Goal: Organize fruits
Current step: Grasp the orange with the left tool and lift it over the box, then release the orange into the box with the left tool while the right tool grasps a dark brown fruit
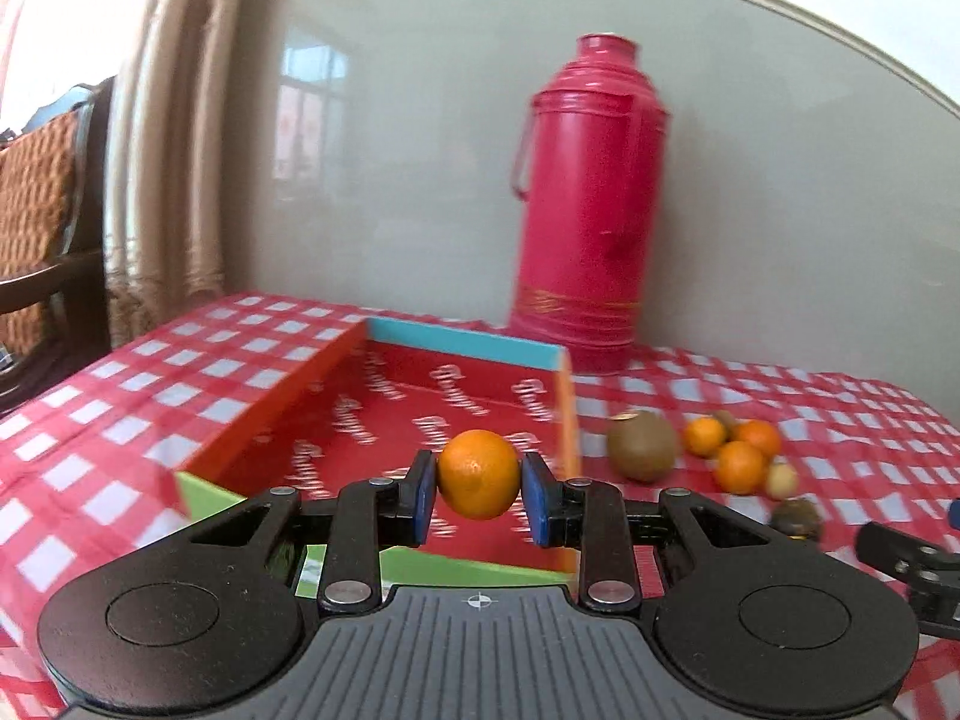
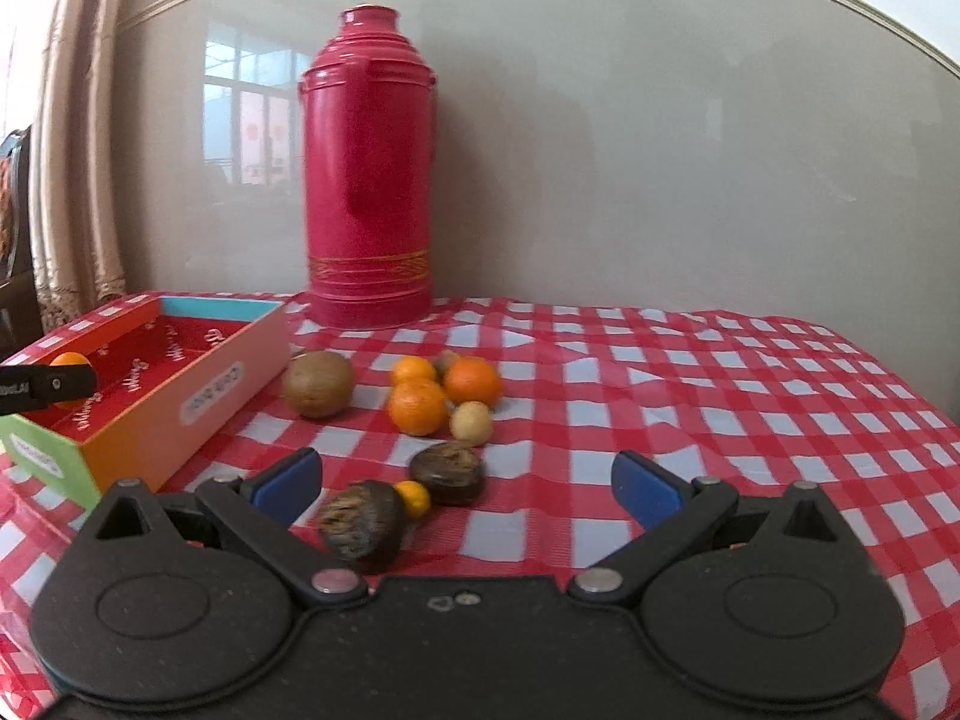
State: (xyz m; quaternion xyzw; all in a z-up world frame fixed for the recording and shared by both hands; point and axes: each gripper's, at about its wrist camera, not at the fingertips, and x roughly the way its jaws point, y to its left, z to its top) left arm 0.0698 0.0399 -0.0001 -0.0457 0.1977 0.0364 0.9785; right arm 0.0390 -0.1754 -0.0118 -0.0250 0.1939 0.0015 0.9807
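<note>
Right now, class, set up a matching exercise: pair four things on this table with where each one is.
1. Held orange
2. Thermos
3. Kiwi
4. Box

a. By the wall, upright
b. On the cloth, just right of the box
c. Between the left gripper's fingers
d. Table's left side, open top

Pairs: 1-c, 2-a, 3-b, 4-d

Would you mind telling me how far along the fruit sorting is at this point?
Early, it seems. No fruit shows on the box floor yet. The left tool holds one orange over the box. The right tool is open, with nothing held. Left on the checked cloth: a brown round fruit, three oranges, a pale small fruit, two dark ones and a tiny orange.
</note>
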